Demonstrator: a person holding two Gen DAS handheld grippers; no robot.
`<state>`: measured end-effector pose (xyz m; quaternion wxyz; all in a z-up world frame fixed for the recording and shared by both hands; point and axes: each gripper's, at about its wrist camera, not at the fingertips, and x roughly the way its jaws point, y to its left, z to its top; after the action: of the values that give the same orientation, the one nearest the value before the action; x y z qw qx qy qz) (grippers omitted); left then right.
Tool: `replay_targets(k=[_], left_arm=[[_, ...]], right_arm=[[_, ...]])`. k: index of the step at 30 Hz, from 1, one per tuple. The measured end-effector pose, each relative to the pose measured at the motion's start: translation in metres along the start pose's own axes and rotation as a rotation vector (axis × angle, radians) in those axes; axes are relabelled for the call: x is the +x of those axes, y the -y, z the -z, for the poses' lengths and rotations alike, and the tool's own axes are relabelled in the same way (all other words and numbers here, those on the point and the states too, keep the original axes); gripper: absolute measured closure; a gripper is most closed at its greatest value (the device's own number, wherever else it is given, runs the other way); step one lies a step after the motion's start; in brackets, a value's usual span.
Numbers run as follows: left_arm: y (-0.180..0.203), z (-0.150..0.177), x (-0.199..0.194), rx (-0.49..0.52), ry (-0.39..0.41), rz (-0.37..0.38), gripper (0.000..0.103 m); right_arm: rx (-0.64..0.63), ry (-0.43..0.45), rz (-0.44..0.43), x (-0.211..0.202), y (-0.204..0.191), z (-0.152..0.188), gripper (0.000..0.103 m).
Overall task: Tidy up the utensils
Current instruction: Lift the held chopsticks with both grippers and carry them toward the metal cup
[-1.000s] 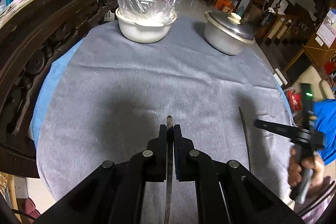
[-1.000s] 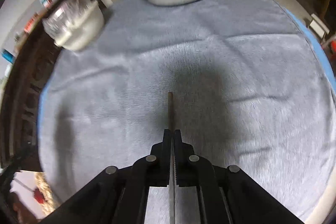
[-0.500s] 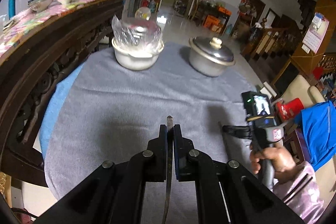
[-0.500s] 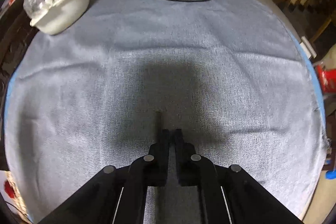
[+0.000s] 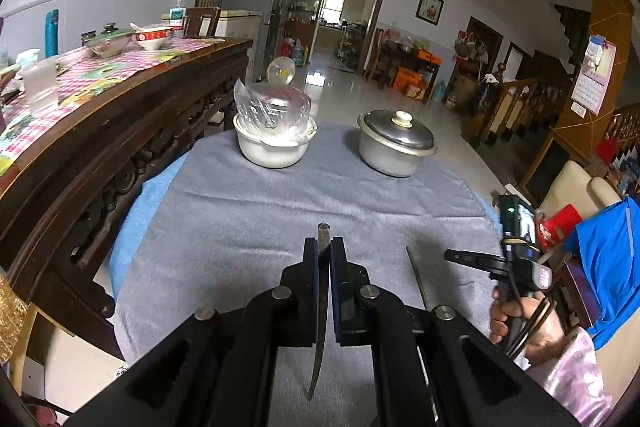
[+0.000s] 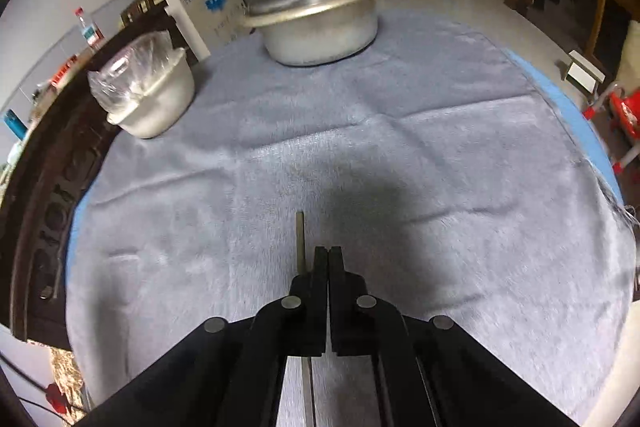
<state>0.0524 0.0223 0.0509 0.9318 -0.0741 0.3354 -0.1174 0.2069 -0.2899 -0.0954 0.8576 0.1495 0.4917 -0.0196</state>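
Note:
My left gripper (image 5: 324, 245) is shut on a thin metal utensil (image 5: 318, 347). Its rounded end pokes out past the fingertips and its pointed end hangs below, above the grey cloth (image 5: 248, 211). A second thin utensil (image 6: 299, 239) lies flat on the cloth (image 6: 440, 147), just left of my right gripper (image 6: 328, 251). That gripper's fingers are shut together with nothing between them. In the left wrist view, the right gripper (image 5: 450, 254) hovers at the right, held by a person's hand (image 5: 516, 315), with the lying utensil (image 5: 416, 277) beside it.
A white bowl with a plastic bag in it (image 5: 276, 143) (image 6: 152, 99) and a lidded metal pot (image 5: 394, 147) (image 6: 320, 27) stand at the cloth's far edge. A dark carved wooden table (image 5: 100, 155) borders the left side. A blue garment (image 5: 608, 259) hangs at the right.
The right gripper let go of its utensil, which now lies on the cloth beside the closed fingers. The left gripper rose and tilted up, still holding its utensil.

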Motion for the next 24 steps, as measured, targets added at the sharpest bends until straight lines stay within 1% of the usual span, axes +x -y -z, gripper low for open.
replay_targets(k=[3, 5, 7, 11, 13, 15, 16, 18, 22, 24], left_arm=[[0.0, 0.004, -0.005, -0.006, 0.009, 0.001, 0.098], [0.001, 0.006, -0.007, -0.002, 0.018, -0.006, 0.098], [0.001, 0.007, -0.008, 0.001, 0.022, -0.009, 0.098], [-0.003, 0.006, -0.007, -0.009, 0.018, -0.009, 0.098], [-0.007, 0.005, -0.006, -0.017, 0.014, -0.009, 0.098], [-0.008, 0.005, -0.006, -0.018, 0.014, -0.012, 0.098], [-0.009, 0.005, -0.006, -0.02, 0.013, -0.008, 0.098], [-0.01, 0.005, -0.006, -0.019, 0.013, -0.002, 0.098], [-0.009, 0.006, -0.007, -0.022, 0.014, 0.008, 0.098], [-0.009, 0.007, -0.008, -0.024, 0.013, 0.01, 0.098]], right_arm=[[0.023, -0.014, -0.037, -0.004, 0.005, -0.001, 0.099], [0.026, -0.053, -0.047, 0.002, 0.004, -0.003, 0.098], [0.006, -0.096, -0.041, 0.017, -0.003, -0.006, 0.086], [-0.048, -0.164, 0.027, 0.053, -0.022, -0.014, 0.085], [-0.074, -0.194, 0.081, 0.066, -0.029, -0.017, 0.085], [-0.115, -0.218, 0.16, 0.08, -0.036, -0.02, 0.084], [-0.145, -0.199, 0.184, 0.081, -0.041, -0.021, 0.082], [-0.176, -0.194, 0.227, 0.082, -0.046, -0.022, 0.08], [-0.19, -0.206, 0.225, 0.082, -0.05, -0.023, 0.08], [-0.133, -0.272, 0.157, 0.089, -0.048, -0.023, 0.078]])
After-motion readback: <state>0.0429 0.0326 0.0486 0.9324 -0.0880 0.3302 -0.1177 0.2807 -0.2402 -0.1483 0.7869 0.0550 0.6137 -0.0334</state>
